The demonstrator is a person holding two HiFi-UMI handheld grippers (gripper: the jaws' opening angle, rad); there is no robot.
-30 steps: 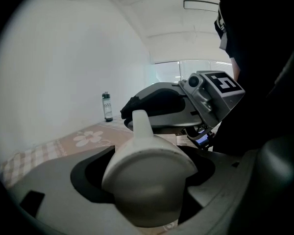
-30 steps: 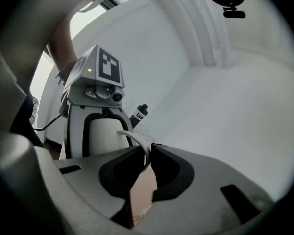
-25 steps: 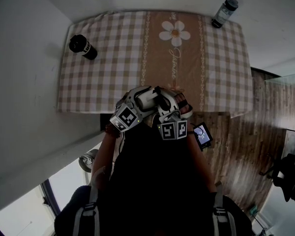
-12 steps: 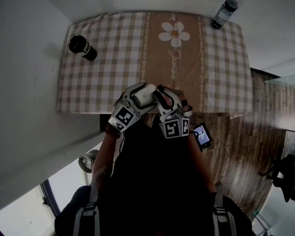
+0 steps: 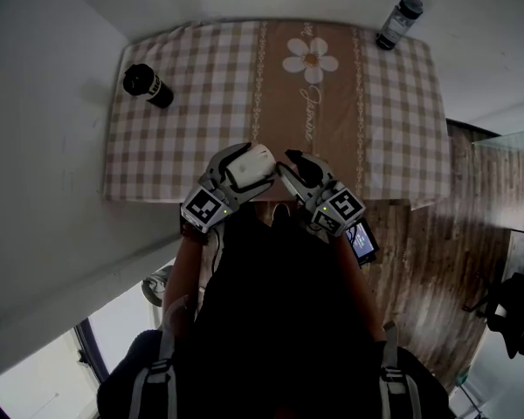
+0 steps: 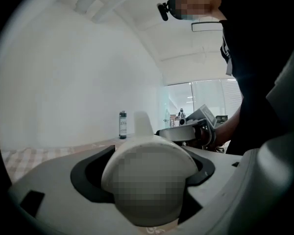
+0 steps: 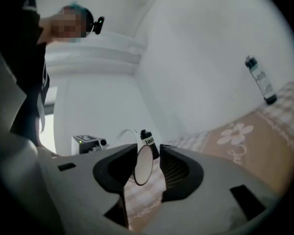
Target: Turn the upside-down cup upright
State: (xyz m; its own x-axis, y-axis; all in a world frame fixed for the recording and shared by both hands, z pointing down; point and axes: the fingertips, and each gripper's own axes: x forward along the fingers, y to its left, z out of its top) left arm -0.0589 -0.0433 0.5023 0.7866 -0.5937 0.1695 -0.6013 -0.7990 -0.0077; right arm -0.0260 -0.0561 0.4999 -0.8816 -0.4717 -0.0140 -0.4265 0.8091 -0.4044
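A white cup [image 5: 251,166] is held off the table's near edge, and my left gripper [image 5: 243,159] is shut on it. In the left gripper view the cup [image 6: 149,180] fills the space between the jaws, with its handle [image 6: 142,124] pointing up. My right gripper [image 5: 290,164] is just right of the cup. Its jaws are opening. In the right gripper view [image 7: 148,164] the cup [image 7: 143,164] shows edge-on as an oval between the jaws. It sits against the left jaw, and a gap shows at the right one.
The table [image 5: 192,77] has a checked cloth with a daisy [image 5: 310,58] on it. A black bottle [image 5: 147,84] stands at its far left, and a dark-capped clear bottle [image 5: 398,23] at its far right corner. A small device [image 5: 360,240] hangs by the right forearm. White walls stand to the left, and wooden floor lies to the right.
The left gripper has lifted the cup a little toward the table. The right gripper has rolled, its marker cube swinging right, and its jaws have parted from the cup.
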